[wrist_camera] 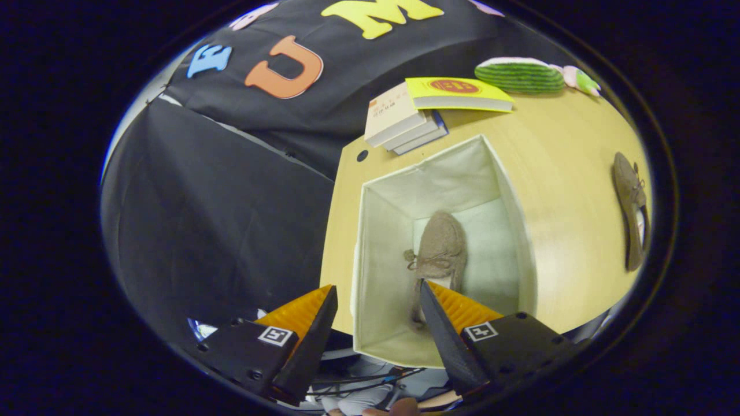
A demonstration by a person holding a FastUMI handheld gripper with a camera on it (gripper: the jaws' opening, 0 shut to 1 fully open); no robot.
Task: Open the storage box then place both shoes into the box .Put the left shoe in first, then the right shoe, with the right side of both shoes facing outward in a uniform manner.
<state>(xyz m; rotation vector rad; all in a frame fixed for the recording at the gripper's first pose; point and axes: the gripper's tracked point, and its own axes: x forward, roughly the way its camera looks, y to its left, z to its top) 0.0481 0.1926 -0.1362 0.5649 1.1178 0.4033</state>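
The white fabric storage box [381,242] stands open on the wooden table, seen from above. One brown lace-up shoe [436,254] lies on its floor, on its side, just ahead of my fingers. The other brown shoe [631,211] lies on the table well to the right of the box. My gripper [378,293] hangs open above the box's near wall with nothing between its fingers; one fingertip [428,294] overlaps the heel end of the shoe in the box.
A stack of books [404,124] with a yellow book [457,95] on top sits beyond the box. A green striped plush [520,75] lies at the far table edge. The table's left edge [335,231] runs close beside the box.
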